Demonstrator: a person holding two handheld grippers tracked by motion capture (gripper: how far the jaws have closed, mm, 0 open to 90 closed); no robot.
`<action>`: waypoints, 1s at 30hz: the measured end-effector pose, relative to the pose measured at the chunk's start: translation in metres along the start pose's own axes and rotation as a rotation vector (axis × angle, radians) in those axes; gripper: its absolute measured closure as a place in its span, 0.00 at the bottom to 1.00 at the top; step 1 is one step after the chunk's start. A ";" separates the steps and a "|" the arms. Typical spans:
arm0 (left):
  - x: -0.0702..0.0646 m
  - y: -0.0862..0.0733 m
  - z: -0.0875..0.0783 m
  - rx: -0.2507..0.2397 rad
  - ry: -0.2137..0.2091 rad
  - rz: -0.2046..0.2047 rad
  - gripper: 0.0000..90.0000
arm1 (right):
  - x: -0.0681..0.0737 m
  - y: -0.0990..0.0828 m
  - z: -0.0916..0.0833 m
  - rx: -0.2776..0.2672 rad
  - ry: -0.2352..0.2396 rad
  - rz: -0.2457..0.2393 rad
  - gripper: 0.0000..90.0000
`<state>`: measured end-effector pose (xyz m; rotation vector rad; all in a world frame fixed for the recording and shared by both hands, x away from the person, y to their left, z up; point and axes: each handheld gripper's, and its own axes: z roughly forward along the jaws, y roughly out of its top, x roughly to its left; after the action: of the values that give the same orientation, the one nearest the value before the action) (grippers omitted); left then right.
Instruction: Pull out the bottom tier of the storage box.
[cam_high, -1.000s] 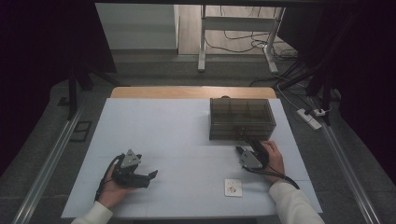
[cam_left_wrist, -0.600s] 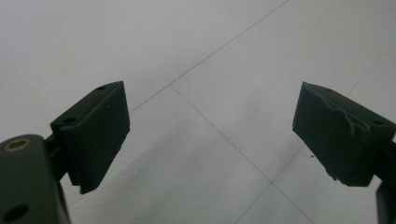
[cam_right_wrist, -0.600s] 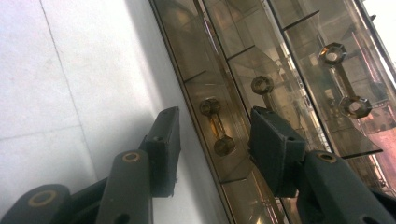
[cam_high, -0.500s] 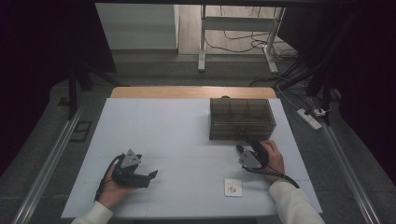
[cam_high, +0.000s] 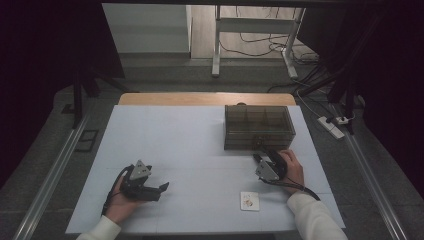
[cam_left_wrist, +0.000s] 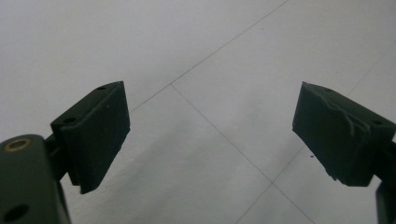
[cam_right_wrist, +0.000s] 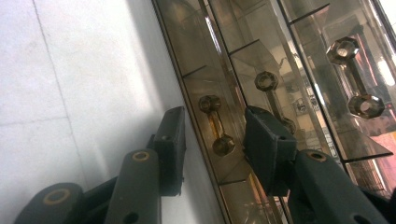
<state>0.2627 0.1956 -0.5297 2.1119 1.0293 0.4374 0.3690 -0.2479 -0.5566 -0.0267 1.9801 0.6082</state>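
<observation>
A white table (cam_high: 190, 145) is seen from above, and on its far right part a drawer box (cam_high: 258, 127) of smoky transparent plastic is placed. The box is low and wide, it is divided into compartments, and its front is made of drawers with small handles. In the right gripper view each handle (cam_right_wrist: 216, 125) is shown as a short bar between two faceted knobs of amber-brown colour, and three of them are seen in a row. The right gripper (cam_high: 261, 161) is held just in front of the box; its jaws have just been closing, they are placed on both sides of one handle, and a gap is left, so the handle is not yet pressed. The left gripper (cam_high: 161, 189) is held low over the near left part of the table, well apart from the box, with its jaws wide apart and nothing between them. A small white card (cam_high: 250, 201) is laid near the front edge
</observation>
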 end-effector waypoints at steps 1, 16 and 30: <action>0.000 0.000 0.000 0.000 0.000 0.000 0.13 | -0.001 0.000 0.000 -0.003 -0.003 -0.008 0.66; 0.000 0.000 0.000 -0.001 0.002 0.001 0.13 | 0.000 -0.001 0.003 -0.006 -0.021 -0.015 0.71; 0.000 0.000 0.001 0.000 0.004 0.002 0.13 | -0.001 -0.003 0.004 -0.011 -0.022 -0.036 0.75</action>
<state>0.2631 0.1952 -0.5300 2.1123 1.0297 0.4424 0.3736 -0.2485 -0.5587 -0.0622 1.9510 0.5936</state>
